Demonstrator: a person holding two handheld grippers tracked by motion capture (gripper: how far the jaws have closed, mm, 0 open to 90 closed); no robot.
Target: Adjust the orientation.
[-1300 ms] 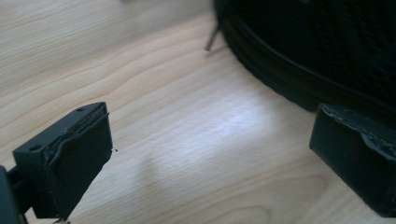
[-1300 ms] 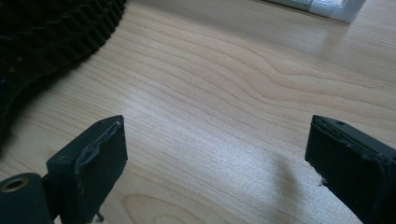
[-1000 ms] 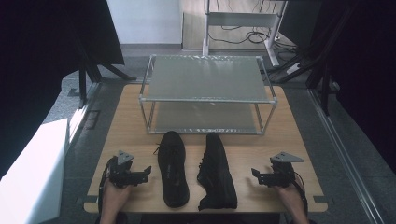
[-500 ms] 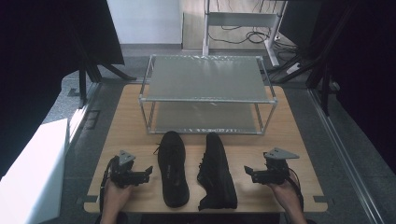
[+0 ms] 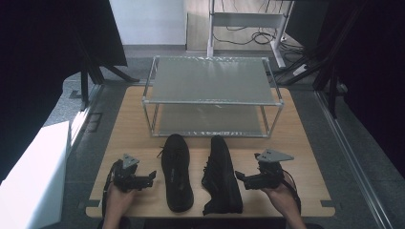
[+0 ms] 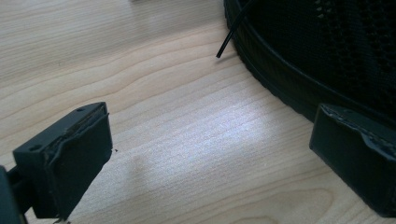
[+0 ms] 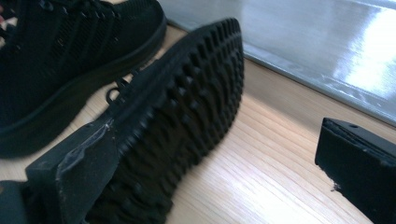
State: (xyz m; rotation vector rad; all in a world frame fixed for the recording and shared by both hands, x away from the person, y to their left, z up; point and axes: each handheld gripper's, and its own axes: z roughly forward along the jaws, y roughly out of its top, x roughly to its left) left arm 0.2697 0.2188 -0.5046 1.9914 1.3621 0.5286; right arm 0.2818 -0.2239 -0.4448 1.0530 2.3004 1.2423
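Right hand-held gripper moved in toward the black knit shoe lying on its side, now just beside it; its jaws have just been opening, nothing between them.

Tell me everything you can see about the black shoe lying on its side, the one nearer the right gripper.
The right shoe is black, with a knitted-looking upper, black laces and a deeply lugged rubber sole. It lies tipped on its side on the wooden table, sole facing the right gripper, toe towards the metal rack. It lies close beside the upright shoe; whether they touch is unclear. The gripper's open jaws are not gripping it.
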